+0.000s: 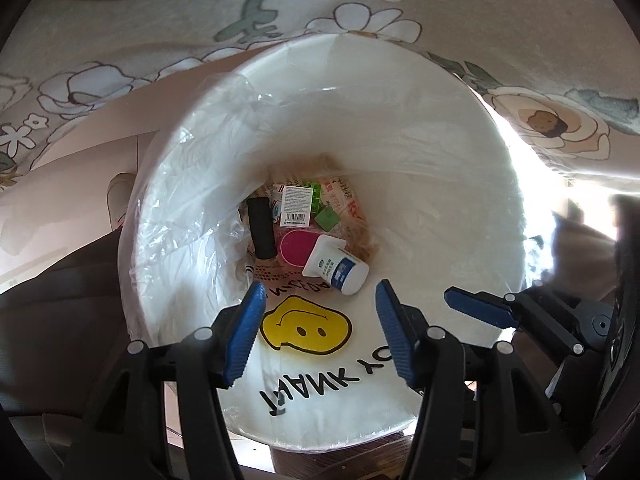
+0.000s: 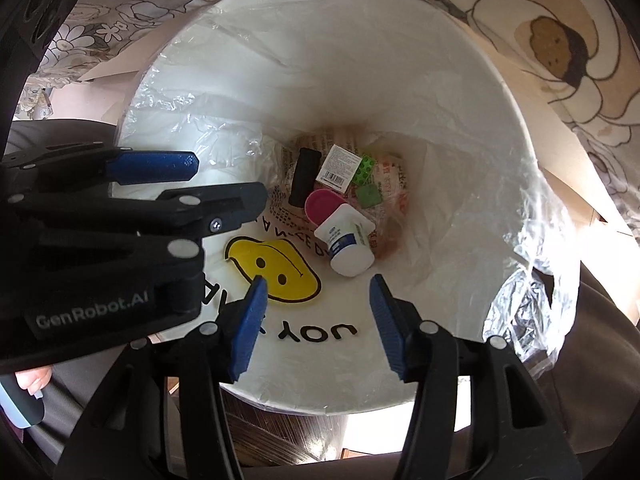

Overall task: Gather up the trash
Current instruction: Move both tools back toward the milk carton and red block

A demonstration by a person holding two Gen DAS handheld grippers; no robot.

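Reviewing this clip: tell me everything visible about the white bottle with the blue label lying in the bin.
The white bottle looks like smooth plastic, cylindrical, with a blue-and-white printed label round its body. It lies on its side at the bottom of the bag-lined bin, on top of printed wrappers. One end rests against or over the pink round lid. Whether it is capped cannot be told. Neither gripper touches it.

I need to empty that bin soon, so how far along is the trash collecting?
Done: the lined white bin already holds a white bottle, a pink lid, a black cylinder, a barcoded box and green pieces. In hand: nothing; the left gripper and right gripper hang open above the bin. Left: no other trash is visible here, so I cannot tell.
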